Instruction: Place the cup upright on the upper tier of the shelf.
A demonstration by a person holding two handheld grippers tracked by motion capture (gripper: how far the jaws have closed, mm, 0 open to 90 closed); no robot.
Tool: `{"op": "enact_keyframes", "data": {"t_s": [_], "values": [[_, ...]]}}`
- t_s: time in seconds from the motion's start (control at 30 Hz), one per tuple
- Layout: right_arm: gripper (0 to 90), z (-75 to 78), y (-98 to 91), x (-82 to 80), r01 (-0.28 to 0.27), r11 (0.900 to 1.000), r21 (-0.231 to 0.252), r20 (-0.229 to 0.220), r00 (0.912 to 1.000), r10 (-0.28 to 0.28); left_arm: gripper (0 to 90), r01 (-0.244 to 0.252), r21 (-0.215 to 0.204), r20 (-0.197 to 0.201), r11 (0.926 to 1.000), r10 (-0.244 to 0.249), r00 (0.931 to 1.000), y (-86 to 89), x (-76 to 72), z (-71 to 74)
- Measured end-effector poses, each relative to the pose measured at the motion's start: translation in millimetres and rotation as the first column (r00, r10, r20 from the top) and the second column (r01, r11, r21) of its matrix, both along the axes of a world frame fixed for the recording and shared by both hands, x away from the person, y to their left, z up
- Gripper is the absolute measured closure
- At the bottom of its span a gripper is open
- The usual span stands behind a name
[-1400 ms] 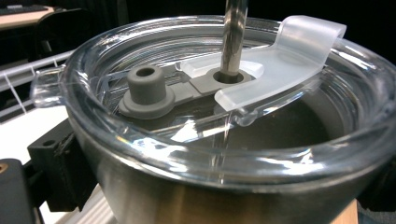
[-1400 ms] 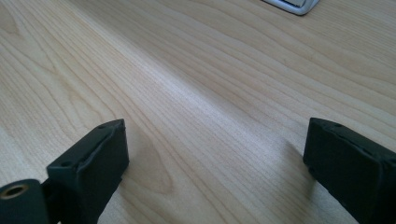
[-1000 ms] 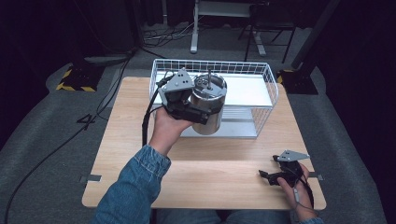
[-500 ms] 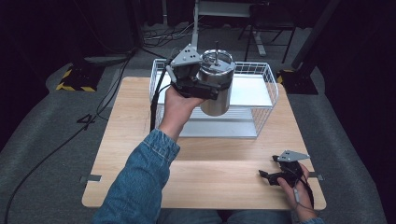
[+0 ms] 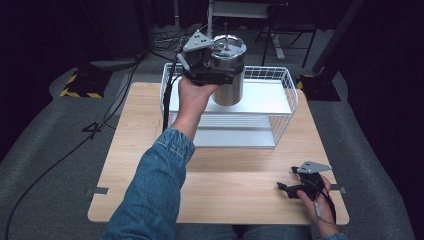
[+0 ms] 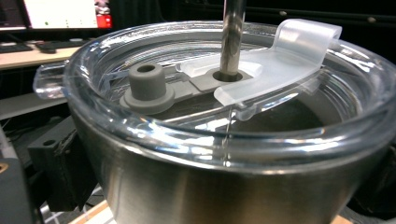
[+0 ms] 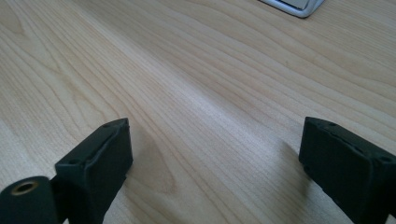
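Observation:
A steel tumbler [image 5: 228, 70] with a clear plastic lid [image 6: 224, 93] and a metal straw [image 6: 232, 37] hangs in the air above the white wire basket [image 5: 287, 82]. My left gripper [image 5: 215, 75] is shut on the tumbler's upper wall, with a black jaw at each side of it in the left gripper view. My right gripper [image 5: 292, 189] rests on the wooden table [image 5: 235, 185] near the front right corner. Its two black fingers [image 7: 98, 158] stand wide apart over bare wood, holding nothing.
The basket holds a white shelf [image 5: 260, 97] and sits at the table's far middle. A black cable [image 5: 167, 100] trails from the left gripper down over the table's back edge. Dark floor, stands and cables surround the table. A monitor [image 6: 65, 11] glows behind the tumbler.
The left hand has lifted the tumbler up and farther back, from in front of the basket to above it. The right gripper has stayed still.

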State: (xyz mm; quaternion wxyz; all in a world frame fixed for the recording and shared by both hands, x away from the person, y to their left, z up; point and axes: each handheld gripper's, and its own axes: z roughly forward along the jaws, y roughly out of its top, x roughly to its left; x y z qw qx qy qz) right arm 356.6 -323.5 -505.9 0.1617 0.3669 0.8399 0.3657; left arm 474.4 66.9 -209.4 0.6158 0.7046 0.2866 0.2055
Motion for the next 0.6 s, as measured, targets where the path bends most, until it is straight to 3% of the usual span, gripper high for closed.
{"op": "enact_keyframes", "data": {"t_s": [0.1, 0.23, 0.43, 0.6], "values": [[10.9, 0.1, 0.1, -0.3, -0.001, 1.0, 0.001, 0.0, 1.0, 0.001, 3.6, -0.033, 0.018, 0.008, 0.9993, 0.033, 0.9994, -4.0, 4.4, -0.6], [11.6, 0.1, 0.0, -0.5, -0.003, 1.0, 0.001, 0.002, 1.0, 0.003, 3.6, -0.11, 0.069, 0.017, 0.9916, 0.109, 0.9939, -14.3, 6.8, -4.9], [11.8, 0.3, 0.0, -0.6, -0.003, 1.0, 0.002, 0.0, 1.0, 0.003, 3.6, -0.131, 0.034, 0.002, 0.9908, 0.131, 0.9914, -23.1, 17.0, -12.4], [12.9, 0.3, -0.1, -0.8, -0.008, 1.0, 0.003, 0.003, 1.0, 0.008, 3.6, -0.142, 0.043, -0.014, 0.989, 0.142, 0.9897, -32.1, 22.2, -20.9]]}}
